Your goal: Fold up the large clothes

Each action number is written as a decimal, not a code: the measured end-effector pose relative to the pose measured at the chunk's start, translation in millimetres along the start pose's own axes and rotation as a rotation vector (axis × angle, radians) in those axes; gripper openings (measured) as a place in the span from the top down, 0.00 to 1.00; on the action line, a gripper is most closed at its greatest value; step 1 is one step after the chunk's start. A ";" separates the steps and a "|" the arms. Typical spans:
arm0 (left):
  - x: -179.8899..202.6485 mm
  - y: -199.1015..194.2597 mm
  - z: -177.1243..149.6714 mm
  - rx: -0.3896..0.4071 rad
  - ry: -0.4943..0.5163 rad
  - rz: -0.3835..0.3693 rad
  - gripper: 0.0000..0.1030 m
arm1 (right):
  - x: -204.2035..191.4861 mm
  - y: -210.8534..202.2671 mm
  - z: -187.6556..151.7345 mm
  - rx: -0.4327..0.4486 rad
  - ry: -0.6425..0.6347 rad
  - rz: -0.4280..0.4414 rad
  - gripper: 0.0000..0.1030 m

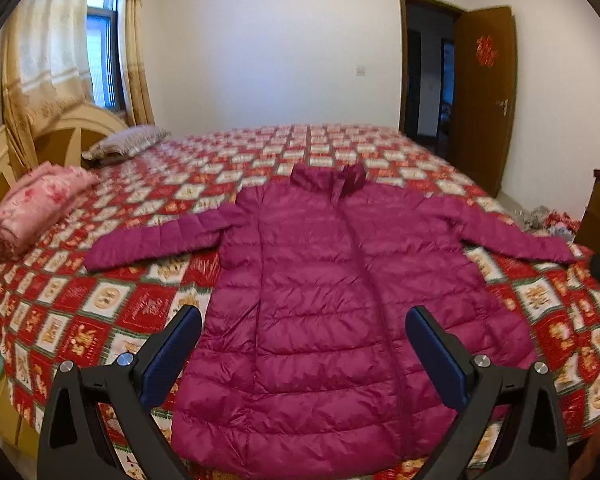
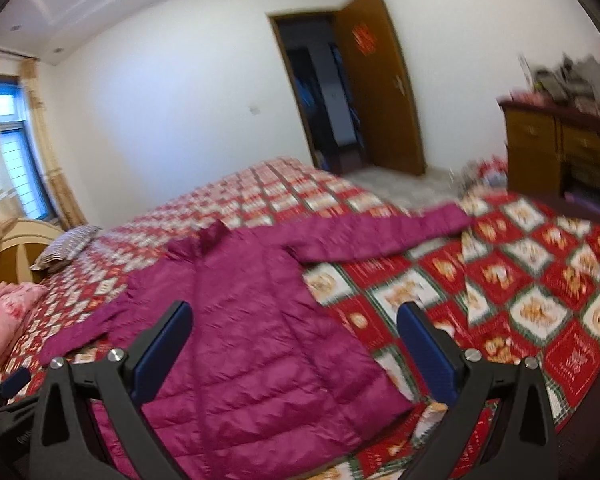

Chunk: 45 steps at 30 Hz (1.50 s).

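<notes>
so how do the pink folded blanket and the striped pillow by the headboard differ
The pink folded blanket is a thick floral-patterned roll, while the striped pillow is a flatter grey-and-white cushion. The blanket lies nearer the camera by the bed's edge; the pillow sits farther back, towards the window. Both rest on the red patterned bedspread at the headboard end, apart from the jacket.

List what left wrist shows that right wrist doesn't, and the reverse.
Left wrist only: the left gripper, open, and the jacket's whole hem. Right wrist only: the right gripper, open, the wooden dresser with clutter on top, and the ceiling. Both: jacket spread flat on the patterned bedspread, sleeves out, striped pillow, pink folded blanket, window, open door.
</notes>
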<state>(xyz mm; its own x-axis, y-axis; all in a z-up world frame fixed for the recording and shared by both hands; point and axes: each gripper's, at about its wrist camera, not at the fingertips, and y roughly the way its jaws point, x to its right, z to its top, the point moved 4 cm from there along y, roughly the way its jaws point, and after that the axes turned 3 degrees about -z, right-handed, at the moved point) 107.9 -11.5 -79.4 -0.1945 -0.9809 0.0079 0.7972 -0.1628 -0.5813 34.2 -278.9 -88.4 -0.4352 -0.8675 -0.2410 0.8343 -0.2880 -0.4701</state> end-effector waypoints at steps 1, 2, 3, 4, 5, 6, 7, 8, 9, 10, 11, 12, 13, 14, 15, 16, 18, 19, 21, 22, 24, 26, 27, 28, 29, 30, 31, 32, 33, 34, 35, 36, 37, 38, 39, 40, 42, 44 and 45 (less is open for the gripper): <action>-7.4 13.1 0.7 -0.025 -0.006 0.007 0.01 | 17.0 11.6 1.5 -0.028 0.037 -0.026 0.00; -13.2 21.7 1.3 -0.038 -0.012 0.011 0.01 | 29.3 17.9 3.6 -0.042 0.062 -0.045 0.00; -21.3 32.7 2.7 -0.053 -0.021 0.017 0.01 | 44.0 25.1 7.7 -0.058 0.094 -0.065 0.00; -29.7 43.3 5.1 -0.065 -0.028 0.024 0.01 | 59.3 33.3 14.0 -0.071 0.124 -0.078 0.00; -39.3 54.2 8.3 -0.075 -0.033 0.036 0.01 | 70.7 39.0 18.9 -0.076 0.145 -0.091 0.00; -48.2 64.6 11.7 -0.083 -0.034 0.052 0.01 | 92.9 49.4 29.2 -0.078 0.179 -0.125 0.00; -58.9 77.8 17.0 -0.091 -0.030 0.077 0.01 | 111.4 59.2 39.0 -0.079 0.206 -0.156 0.00; -67.0 87.5 20.4 -0.094 -0.026 0.098 0.01 | 123.9 66.1 45.5 -0.080 0.228 -0.177 0.03; -76.0 98.4 24.8 -0.098 -0.026 0.120 0.01 | 149.0 81.2 57.1 -0.080 0.279 -0.206 0.06; -86.6 113.6 31.7 -0.105 -0.033 0.148 0.01 | 169.3 95.9 65.5 -0.092 0.330 -0.227 0.12; -94.3 124.8 36.5 -0.112 -0.039 0.166 0.01 | 186.1 109.1 71.7 -0.106 0.373 -0.246 0.14; -103.3 137.6 41.5 -0.123 -0.049 0.181 0.01 | 196.5 120.6 76.0 -0.121 0.403 -0.260 0.15; -111.6 150.6 46.2 -0.131 -0.061 0.194 0.01 | 211.3 138.0 81.4 -0.137 0.438 -0.287 0.15; -119.4 163.4 50.1 -0.138 -0.072 0.205 0.01 | 222.5 155.6 85.7 -0.156 0.457 -0.317 0.15; -125.0 174.3 53.3 -0.141 -0.077 0.213 0.01 | 229.5 170.1 88.7 -0.169 0.467 -0.344 0.15; -129.4 185.6 56.1 -0.138 -0.076 0.220 0.01 | 233.8 184.8 91.1 -0.185 0.469 -0.359 0.15; -137.0 206.2 58.4 -0.133 -0.057 0.237 0.01 | 234.9 202.5 91.6 -0.208 0.455 -0.380 0.18; -140.5 217.8 57.2 -0.136 -0.052 0.254 0.01 | 233.6 218.0 90.7 -0.240 0.436 -0.393 0.24; -146.9 233.4 53.2 -0.140 -0.058 0.276 0.01 | 230.1 232.7 84.9 -0.289 0.417 -0.401 0.38; -150.0 241.1 49.2 -0.144 -0.065 0.287 0.01 | 227.5 241.0 79.2 -0.327 0.410 -0.406 0.42; -155.1 255.1 38.3 -0.152 -0.076 0.299 0.01 | 224.7 239.9 79.7 -0.306 0.357 -0.474 0.52; -156.5 267.5 23.7 -0.171 -0.075 0.308 0.01 | 227.6 240.6 81.8 -0.304 0.319 -0.497 0.68; -157.3 270.3 20.1 -0.186 -0.080 0.296 0.01 | 228.2 239.7 82.6 -0.302 0.304 -0.501 0.74; -158.8 268.9 20.7 -0.178 -0.091 0.284 0.01 | 226.9 237.5 84.8 -0.300 0.278 -0.501 0.83; -160.0 269.5 21.5 -0.170 -0.099 0.282 0.01 | 227.1 238.7 86.5 -0.300 0.261 -0.498 0.84; -160.3 269.8 20.4 -0.167 -0.102 0.282 0.01 | 224.2 237.6 88.6 -0.297 0.236 -0.500 0.87; -160.0 270.8 18.6 -0.170 -0.104 0.280 0.01 | 216.2 233.0 94.5 -0.283 0.193 -0.502 0.89; -160.0 271.6 17.4 -0.171 -0.108 0.278 0.01 | 207.9 232.6 99.5 -0.265 0.156 -0.506 0.89; -160.0 272.0 16.8 -0.170 -0.111 0.275 0.01 | 194.6 230.1 107.3 -0.237 0.107 -0.506 0.89; -161.2 273.1 16.3 -0.173 -0.119 0.266 0.01 | 178.4 226.4 117.3 -0.204 0.053 -0.503 0.89; -162.1 274.4 15.9 -0.177 -0.127 0.257 0.01 | 163.2 223.6 124.4 -0.173 0.009 -0.496 0.89; -163.9 274.4 15.0 -0.180 -0.139 0.245 0.01 | 146.2 221.0 130.1 -0.147 -0.026 -0.484 0.89; -166.6 275.2 14.3 -0.183 -0.160 0.228 0.01 | 120.2 212.7 139.2 -0.111 -0.071 -0.446 0.89; -170.6 275.8 12.9 -0.186 -0.186 0.205 0.01 | 100.4 209.9 144.3 -0.095 -0.098 -0.405 0.89; -173.2 275.8 11.4 -0.191 -0.211 0.183 0.01 | 81.0 212.2 148.6 -0.088 -0.120 -0.362 0.89; -178.7 277.2 9.6 -0.197 -0.253 0.150 0.01 | 48.7 208.7 151.6 -0.079 -0.158 -0.293 0.90; -182.1 275.8 8.5 -0.188 -0.288 0.126 0.01 | -3.5 208.9 151.0 -0.068 -0.226 -0.197 0.90; -179.6 275.4 8.7 -0.182 -0.278 0.135 0.01 | -55.0 211.3 140.9 -0.067 -0.298 -0.106 0.90; -178.3 275.4 8.5 -0.182 -0.270 0.141 0.01 | -88.0 213.9 131.8 -0.076 -0.340 -0.047 0.90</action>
<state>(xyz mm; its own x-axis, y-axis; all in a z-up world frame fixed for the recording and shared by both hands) 367.0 117.6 -234.0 0.0881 -0.9891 0.1181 0.6860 -0.0257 -0.7271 295.5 -317.7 -55.8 -0.3242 -0.9432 0.0729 0.7830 -0.3108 -0.5388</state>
